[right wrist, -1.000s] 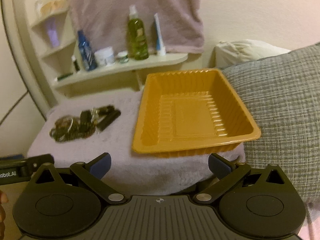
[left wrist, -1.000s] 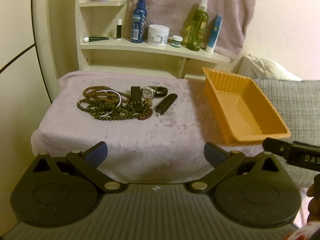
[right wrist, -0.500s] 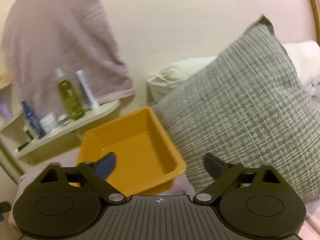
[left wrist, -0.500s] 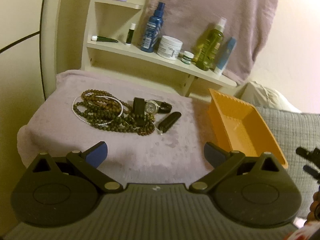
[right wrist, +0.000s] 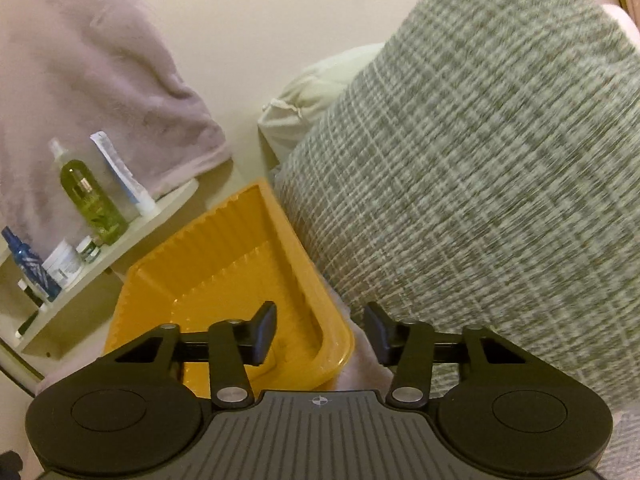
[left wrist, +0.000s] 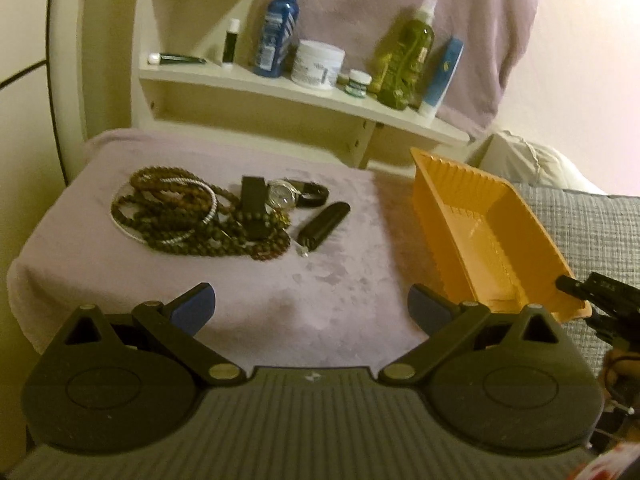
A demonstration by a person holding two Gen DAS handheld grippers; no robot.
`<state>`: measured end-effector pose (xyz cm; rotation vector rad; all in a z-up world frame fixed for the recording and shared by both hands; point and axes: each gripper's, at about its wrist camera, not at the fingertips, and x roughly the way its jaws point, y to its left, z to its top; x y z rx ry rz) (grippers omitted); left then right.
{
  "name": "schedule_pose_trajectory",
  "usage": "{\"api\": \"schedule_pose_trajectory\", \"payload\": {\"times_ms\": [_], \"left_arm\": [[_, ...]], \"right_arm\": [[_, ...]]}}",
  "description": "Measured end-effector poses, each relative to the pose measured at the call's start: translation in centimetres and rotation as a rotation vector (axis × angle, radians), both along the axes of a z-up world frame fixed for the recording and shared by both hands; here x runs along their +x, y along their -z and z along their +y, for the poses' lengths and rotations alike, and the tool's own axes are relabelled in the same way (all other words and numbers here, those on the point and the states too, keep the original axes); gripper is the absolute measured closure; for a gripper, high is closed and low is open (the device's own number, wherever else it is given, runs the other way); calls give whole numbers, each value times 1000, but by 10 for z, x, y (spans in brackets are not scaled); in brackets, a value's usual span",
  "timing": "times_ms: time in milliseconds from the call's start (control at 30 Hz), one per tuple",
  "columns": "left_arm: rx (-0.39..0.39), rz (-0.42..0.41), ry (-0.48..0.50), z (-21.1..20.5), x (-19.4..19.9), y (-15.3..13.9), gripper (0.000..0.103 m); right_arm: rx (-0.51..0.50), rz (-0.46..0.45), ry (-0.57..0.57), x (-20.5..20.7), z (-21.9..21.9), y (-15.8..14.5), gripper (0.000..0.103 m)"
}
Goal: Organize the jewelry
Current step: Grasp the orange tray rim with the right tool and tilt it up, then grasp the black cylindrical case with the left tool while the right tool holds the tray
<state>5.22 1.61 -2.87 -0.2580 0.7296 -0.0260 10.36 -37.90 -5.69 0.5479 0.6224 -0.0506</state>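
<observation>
Meanwhile, the right gripper (right wrist: 320, 334), unclenched, has been closing astride the orange tray's (right wrist: 224, 248) near corner rim.

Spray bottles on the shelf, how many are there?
2: a blue spray bottle toward the shelf's left, and a green spray bottle toward its right, beside a blue tube.

A home, likely a bedroom or dressing corner: a cream wall shelf (left wrist: 304, 92) at the far side carries toiletry bottles (left wrist: 404, 64) and a cream jar (left wrist: 318, 64), a mauve towel (left wrist: 400, 8) hangs behind, and a woven grey cushion (right wrist: 480, 180) sits on the right.
</observation>
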Motion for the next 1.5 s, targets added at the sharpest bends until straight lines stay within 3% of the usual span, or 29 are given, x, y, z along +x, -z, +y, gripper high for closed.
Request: {"api": "schedule_pose_trajectory", "payload": {"times_ms": [400,567,933,1200,1333,1500], "left_arm": [[2,32,7,-8,11,8,2],[10,32,3,-5,10,8,2],[91,-1,-17,26,16,9,9],[160,-19,-25,49,33,13,18],[214,-29,28,51,45,13,23],[263,-35,117,45,64,13,38]], "right_arm": [[62,20,-10,15,-1,7,91],[37,14,-34,19,6,-2,94],[-319,-73,-164,15,57,-47,98],[-482,-114,-211,12,84,-54,98],[-524,-124,-229,12,90,-55,98],[-557,-130,-238,15,95,-57,98]]}}
